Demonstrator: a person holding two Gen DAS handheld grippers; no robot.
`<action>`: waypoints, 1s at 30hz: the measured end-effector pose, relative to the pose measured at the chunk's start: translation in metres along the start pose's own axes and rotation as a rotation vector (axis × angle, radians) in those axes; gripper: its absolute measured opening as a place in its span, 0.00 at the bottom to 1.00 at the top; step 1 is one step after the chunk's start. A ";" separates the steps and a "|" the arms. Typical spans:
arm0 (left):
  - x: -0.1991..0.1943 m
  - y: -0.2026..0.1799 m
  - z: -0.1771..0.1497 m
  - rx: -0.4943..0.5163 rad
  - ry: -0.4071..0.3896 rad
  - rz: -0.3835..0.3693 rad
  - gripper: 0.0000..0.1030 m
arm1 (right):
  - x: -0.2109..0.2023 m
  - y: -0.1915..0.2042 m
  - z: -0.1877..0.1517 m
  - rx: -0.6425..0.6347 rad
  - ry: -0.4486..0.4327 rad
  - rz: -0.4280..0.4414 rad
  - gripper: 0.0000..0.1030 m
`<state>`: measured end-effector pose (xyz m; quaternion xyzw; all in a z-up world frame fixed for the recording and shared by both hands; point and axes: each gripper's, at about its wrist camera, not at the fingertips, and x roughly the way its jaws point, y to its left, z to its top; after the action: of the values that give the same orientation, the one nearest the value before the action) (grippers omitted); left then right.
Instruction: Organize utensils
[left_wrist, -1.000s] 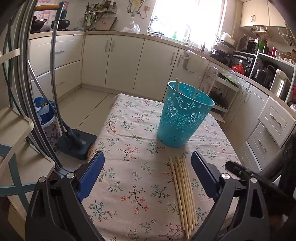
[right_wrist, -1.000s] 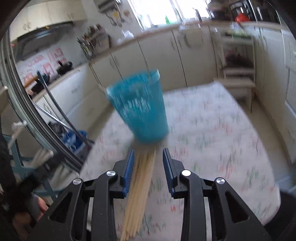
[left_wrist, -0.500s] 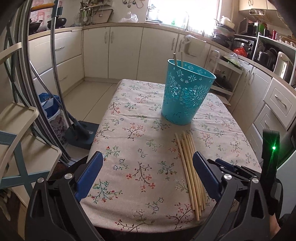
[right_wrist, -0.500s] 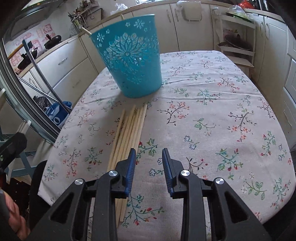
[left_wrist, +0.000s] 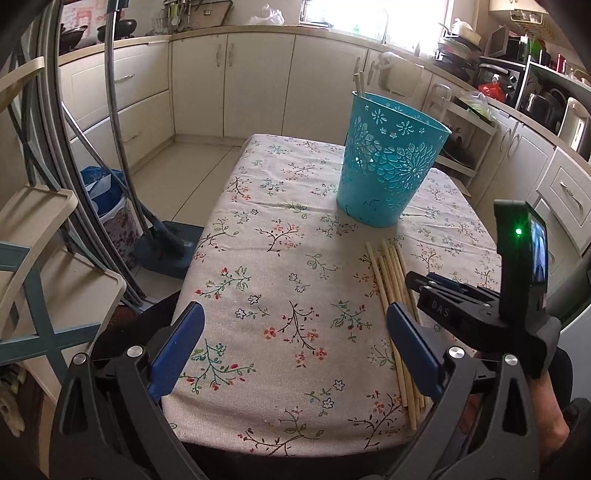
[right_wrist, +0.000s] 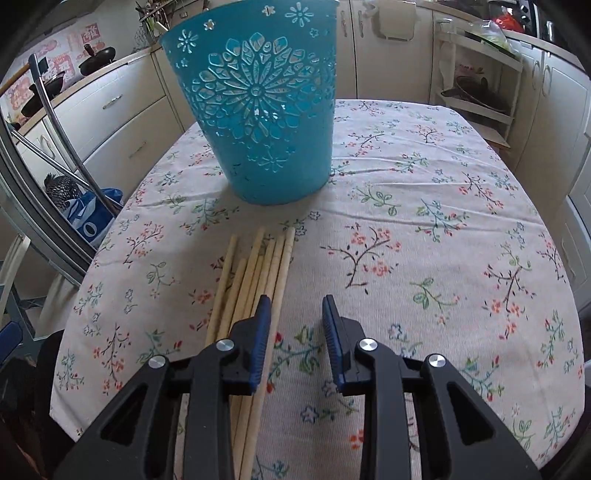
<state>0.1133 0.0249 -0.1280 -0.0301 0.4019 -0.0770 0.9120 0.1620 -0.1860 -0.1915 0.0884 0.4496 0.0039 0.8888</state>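
Observation:
A bundle of several pale wooden chopsticks (left_wrist: 391, 273) (right_wrist: 255, 269) lies on the floral tablecloth (left_wrist: 280, 258), in front of a teal cut-out basket (left_wrist: 391, 162) (right_wrist: 258, 110). Two chopsticks (left_wrist: 358, 83) stand in the basket at its far left rim. My right gripper (right_wrist: 296, 308) hangs low over the near half of the bundle, its jaws a narrow gap apart. Its left finger covers the sticks, and the rightmost stick shows just inside the gap with no pad pressing on it. In the left wrist view the right gripper (left_wrist: 424, 286) reaches in from the right. My left gripper (left_wrist: 293, 317) stands wide open over bare cloth.
The near table edge (left_wrist: 295, 443) lies just beyond my left fingertips. Left of the table stand a pale chair (left_wrist: 55, 258), a mop with a blue head (left_wrist: 166, 251) and a blue bag (left_wrist: 99, 184). Kitchen cabinets (left_wrist: 258, 81) and a shelf rack (right_wrist: 480, 85) stand behind.
My right gripper has come down and closer over the chopsticks and now shows in the left view. The left gripper has sunk slightly and tipped down; both stay apart as before.

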 end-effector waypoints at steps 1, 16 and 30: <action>0.000 0.000 0.000 0.001 0.002 0.002 0.92 | 0.001 0.001 0.001 -0.009 -0.005 -0.006 0.28; 0.059 -0.016 0.014 0.046 0.076 0.038 0.92 | -0.014 -0.033 -0.016 -0.016 -0.045 -0.001 0.08; 0.167 -0.041 0.066 0.149 0.176 0.104 0.93 | -0.013 -0.031 -0.019 -0.015 -0.096 -0.001 0.09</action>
<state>0.2685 -0.0431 -0.2001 0.0652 0.4747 -0.0617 0.8756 0.1371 -0.2151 -0.1967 0.0816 0.4064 0.0023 0.9100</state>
